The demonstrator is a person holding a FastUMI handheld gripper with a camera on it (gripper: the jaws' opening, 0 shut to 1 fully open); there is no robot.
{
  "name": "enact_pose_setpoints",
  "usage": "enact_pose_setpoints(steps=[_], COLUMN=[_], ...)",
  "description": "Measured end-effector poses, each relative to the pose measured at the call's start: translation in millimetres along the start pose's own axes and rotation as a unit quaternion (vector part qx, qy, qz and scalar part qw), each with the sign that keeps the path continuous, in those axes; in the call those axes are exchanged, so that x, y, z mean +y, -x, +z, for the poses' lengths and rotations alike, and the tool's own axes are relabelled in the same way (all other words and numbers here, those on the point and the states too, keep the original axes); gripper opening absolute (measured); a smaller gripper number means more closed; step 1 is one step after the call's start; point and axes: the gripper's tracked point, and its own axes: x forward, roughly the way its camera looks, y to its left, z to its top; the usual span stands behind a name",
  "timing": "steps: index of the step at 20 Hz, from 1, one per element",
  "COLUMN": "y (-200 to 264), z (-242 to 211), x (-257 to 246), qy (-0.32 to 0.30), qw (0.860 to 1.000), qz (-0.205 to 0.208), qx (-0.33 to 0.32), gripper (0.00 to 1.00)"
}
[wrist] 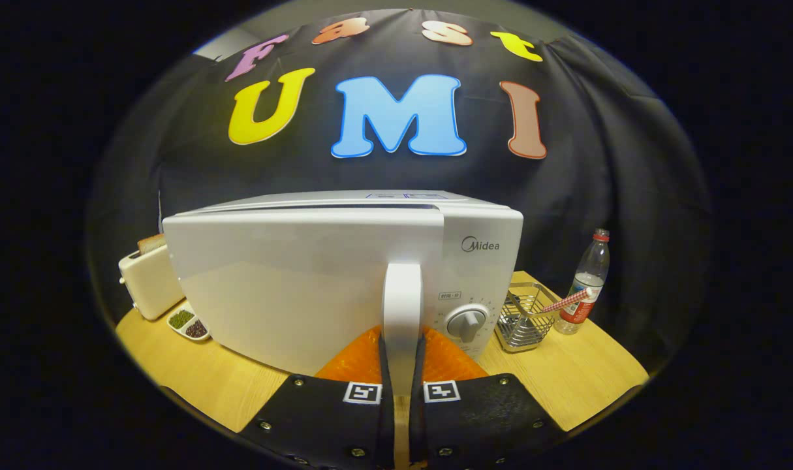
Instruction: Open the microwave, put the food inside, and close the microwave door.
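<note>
While the worktop of pale wood with a fine grain carries everything, a black cloth wall hangs behind it in soft folds.

In the middle of the worktop stands a white microwave, a smooth box with rounded corners. Its door is glossy and plain, and its top edge stands a little away from the body, so the door looks slightly ajar. A tall, flat white handle with a rounded top runs down the door's right side. Right of the handle is a round grey dial on the control panel.

Left of the microwave is a cream toaster with a slice of bread standing in its slot. Just in front of it lies a small white divided dish, one part holding green grains and the other dark ones. Right of the microwave stands a shiny wire basket with a red-and-white striped straw leaning out of it. Beside the basket is a clear plastic bottle with a red cap and a red label.

The gripper is at the door handle. Its fingers are narrow, one on each side of the handle's lower part and pressing on it. Under the fingers lies an orange textured surface, just in front of the microwave.
</note>
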Motion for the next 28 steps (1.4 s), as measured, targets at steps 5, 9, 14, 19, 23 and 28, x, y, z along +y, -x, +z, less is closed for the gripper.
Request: enact_pose_setpoints(steps=[5, 9, 14, 19, 23, 28], y=[30, 62, 98, 130, 155, 182], z=[-10, -18, -28, -35, -42, -54], x=[7, 23, 44, 67, 90, 119], qy=[-0.006, -0.005, 0.014, 0.016, 0.022, 0.023], qw=[1.000, 1.000, 0.999, 0.999, 0.999, 0.997], qz=[-0.004, 0.000, 0.009, 0.014, 0.022, 0.042], qx=[0.017, 0.019, 0.030, 0.039, 0.044, 0.054], gripper=[0.09, 0.17, 0.24, 0.25, 0.24, 0.24])
